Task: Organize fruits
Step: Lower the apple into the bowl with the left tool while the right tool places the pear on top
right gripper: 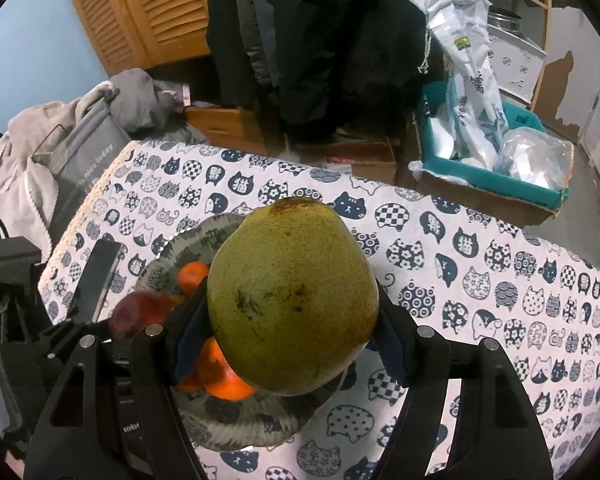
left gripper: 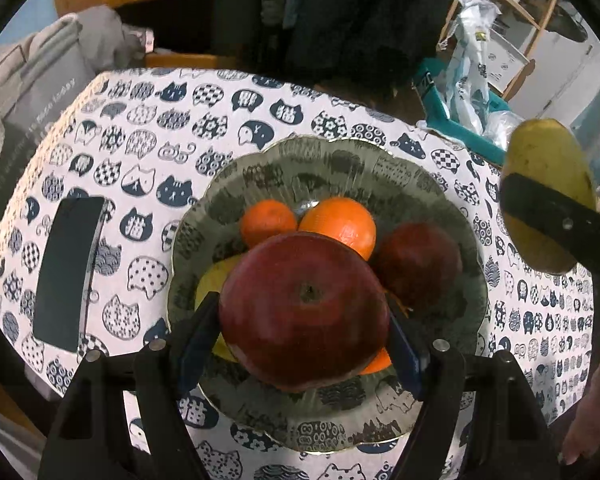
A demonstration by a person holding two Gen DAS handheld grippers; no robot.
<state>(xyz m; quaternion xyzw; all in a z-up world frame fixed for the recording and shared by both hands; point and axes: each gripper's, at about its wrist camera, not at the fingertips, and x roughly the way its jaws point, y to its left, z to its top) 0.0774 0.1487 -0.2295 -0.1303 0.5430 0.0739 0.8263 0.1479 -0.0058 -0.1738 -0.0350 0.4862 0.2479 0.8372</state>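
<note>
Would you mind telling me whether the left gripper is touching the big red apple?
Touching. The left wrist view shows the left gripper with its blue pads pressed against both sides of the big red apple, held above the plate.

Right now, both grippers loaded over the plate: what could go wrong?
1. The plate already holds two oranges, a second apple and a yellow fruit; the red apple in the left gripper may land on them and roll off.
2. The pear in the right gripper hangs close by; the grippers could collide.
3. The phone lies beside the plate, in a runaway fruit's path.
</note>
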